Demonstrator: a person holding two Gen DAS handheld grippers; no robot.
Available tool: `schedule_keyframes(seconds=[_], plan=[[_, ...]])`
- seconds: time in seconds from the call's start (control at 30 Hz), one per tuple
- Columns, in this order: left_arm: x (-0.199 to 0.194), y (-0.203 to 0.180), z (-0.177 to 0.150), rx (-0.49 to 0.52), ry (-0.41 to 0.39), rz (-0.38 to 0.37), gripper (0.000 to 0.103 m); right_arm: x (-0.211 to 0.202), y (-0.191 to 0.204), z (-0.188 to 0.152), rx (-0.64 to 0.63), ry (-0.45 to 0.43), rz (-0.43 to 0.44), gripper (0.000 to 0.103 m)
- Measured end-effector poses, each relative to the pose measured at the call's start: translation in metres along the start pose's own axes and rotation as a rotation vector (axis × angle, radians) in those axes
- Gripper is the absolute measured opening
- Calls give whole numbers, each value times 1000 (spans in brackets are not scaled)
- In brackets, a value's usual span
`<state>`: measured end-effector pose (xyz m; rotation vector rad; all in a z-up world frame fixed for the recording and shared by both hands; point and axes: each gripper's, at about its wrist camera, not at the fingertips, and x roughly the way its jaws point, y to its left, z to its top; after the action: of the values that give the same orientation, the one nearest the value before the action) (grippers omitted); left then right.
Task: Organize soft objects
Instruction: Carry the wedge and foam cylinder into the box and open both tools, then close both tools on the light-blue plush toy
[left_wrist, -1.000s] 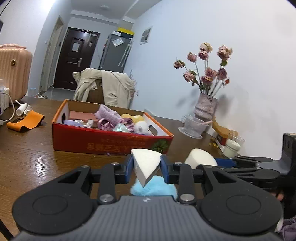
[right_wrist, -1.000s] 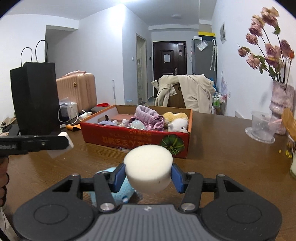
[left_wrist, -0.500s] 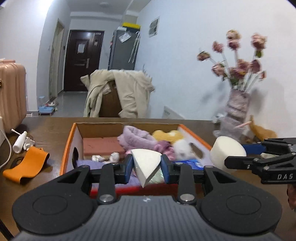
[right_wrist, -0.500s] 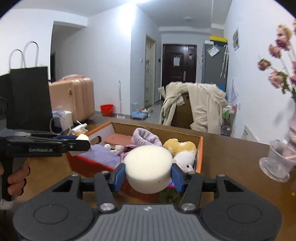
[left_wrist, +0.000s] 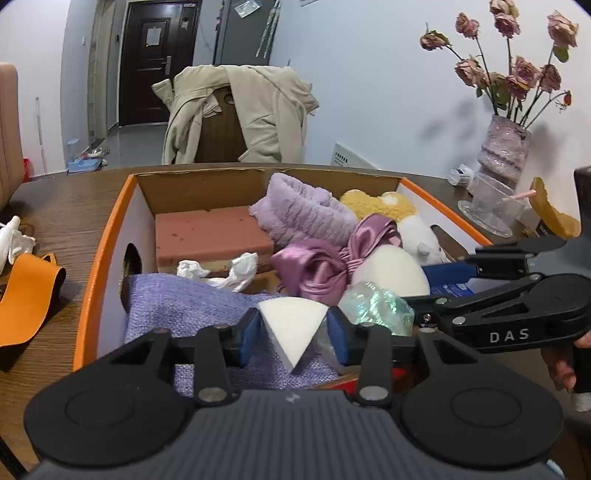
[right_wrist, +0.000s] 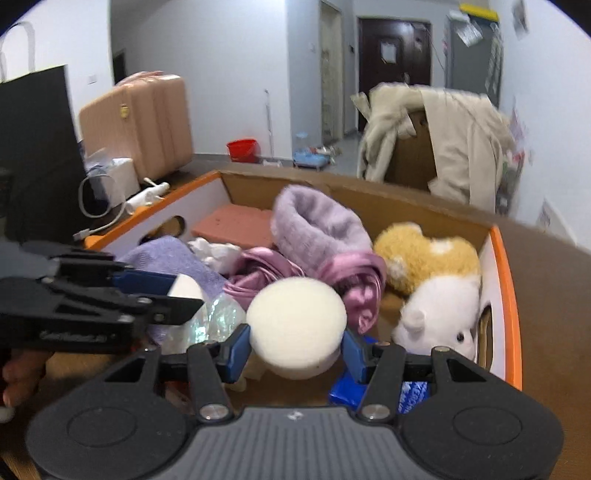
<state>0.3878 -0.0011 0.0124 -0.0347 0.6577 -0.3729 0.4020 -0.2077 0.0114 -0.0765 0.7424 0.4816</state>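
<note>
Above box (left_wrist: 110, 236), two held sponges (left_wrist: 293, 332)

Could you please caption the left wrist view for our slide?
Left gripper, jaws opening, with a white wedge sponge between them above the cardboard box.

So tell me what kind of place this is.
Most likely a lived-in home, a dining area. A beige coat hangs over a chair at the wooden table, a vase of dried roses stands by the wall, and a pink suitcase sits near the entrance door.
</note>
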Motion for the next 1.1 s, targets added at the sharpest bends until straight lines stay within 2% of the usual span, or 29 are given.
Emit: schedule_keyframes(seconds=[0.03,0.1,0.2,0.43,0.6,0.8,0.93,1.1], plan=[[-1,2,0,-11,-4,6,57,0,-3,-1,11,0,-1,55],[-6,3,3,-14,-5,3,59,-6,-1,0,5,3,-17,56],[-27,-2,8,1,-55,23,65,-28,3,-1,-11,-27,-13,59],[-102,-22,23,41,-195,64,72,-117,10,7,-47,-200,-65,60],[-156,-46,21,67,-282,90,76,-180,22,-5,-76,-294,-84,63],[-204,-76,-16,30,-335,132,77,-231,37,-52,-77,-365,-64,68],[-226,-90,-55,-26,-328,96,78,-251,47,-95,-44,-364,-43,68],[-237,-104,-105,-55,-278,57,79,-260,61,-146,8,-338,-41,69]])
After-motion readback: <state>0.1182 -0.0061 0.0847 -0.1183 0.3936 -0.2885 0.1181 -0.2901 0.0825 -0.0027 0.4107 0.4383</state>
